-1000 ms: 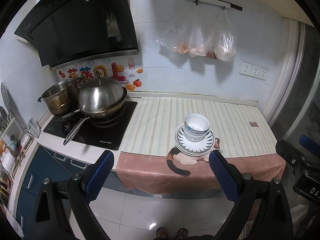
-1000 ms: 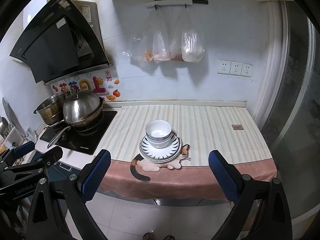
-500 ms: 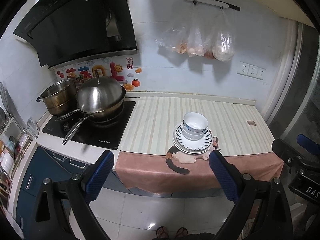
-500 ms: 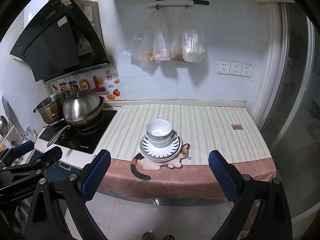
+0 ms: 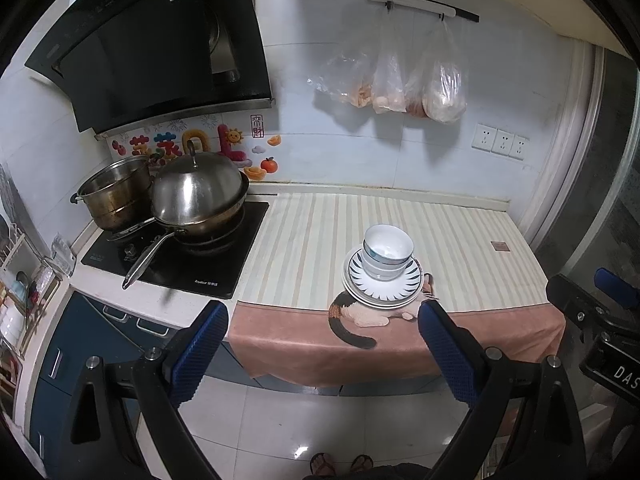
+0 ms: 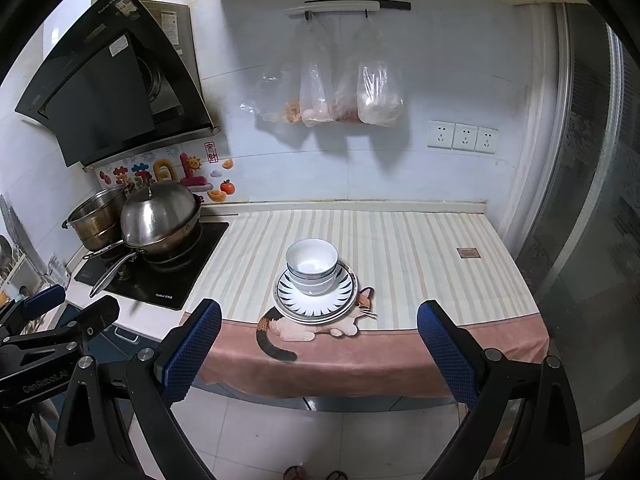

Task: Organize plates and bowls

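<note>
Stacked white bowls (image 5: 387, 251) sit on stacked plates (image 5: 408, 289) with a dark ray pattern, near the front of the striped counter. The same bowls (image 6: 312, 265) and plates (image 6: 340, 300) show in the right wrist view. My left gripper (image 5: 322, 344) is open and empty, held back from the counter over the floor. My right gripper (image 6: 318, 344) is also open and empty, away from the counter. Neither touches the dishes.
A lidded steel wok (image 5: 198, 200) and a steel pot (image 5: 114, 196) stand on the black hob (image 5: 180, 264) at left. A range hood (image 5: 152, 48) hangs above. Plastic bags (image 5: 400, 80) hang on the wall. A pink cat cloth (image 5: 400, 344) drapes over the counter edge.
Both grippers have drifted slightly; the view of the counter shifts a little. The dishes have not moved.
</note>
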Demonstrator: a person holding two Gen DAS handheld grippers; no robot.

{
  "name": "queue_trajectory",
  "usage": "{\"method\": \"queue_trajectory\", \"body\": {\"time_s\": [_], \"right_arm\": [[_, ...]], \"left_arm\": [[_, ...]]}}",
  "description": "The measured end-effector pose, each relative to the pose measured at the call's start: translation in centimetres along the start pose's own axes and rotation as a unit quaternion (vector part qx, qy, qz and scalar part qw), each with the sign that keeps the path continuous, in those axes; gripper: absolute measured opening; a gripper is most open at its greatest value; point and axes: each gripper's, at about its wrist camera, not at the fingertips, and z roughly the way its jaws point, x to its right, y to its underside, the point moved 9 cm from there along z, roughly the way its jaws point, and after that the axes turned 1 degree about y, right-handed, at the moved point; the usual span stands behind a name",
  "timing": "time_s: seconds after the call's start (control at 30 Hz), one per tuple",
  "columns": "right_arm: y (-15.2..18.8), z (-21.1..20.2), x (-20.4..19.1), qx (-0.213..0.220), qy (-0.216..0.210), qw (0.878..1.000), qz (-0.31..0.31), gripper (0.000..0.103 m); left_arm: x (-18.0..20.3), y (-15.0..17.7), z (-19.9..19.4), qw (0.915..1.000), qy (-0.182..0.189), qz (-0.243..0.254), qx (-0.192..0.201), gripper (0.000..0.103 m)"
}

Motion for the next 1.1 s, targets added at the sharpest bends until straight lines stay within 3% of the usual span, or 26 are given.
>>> {"method": "queue_trajectory", "body": {"time_s": [1.1], "right_arm": [[1.2, -0.4, 0.1, -0.004, 0.012, 1.0, 0.005, 0.101]], "left_arm": [[1.7, 0.5, -0.8, 1.0, 0.001, -0.005, 0.003, 0.097]]}}
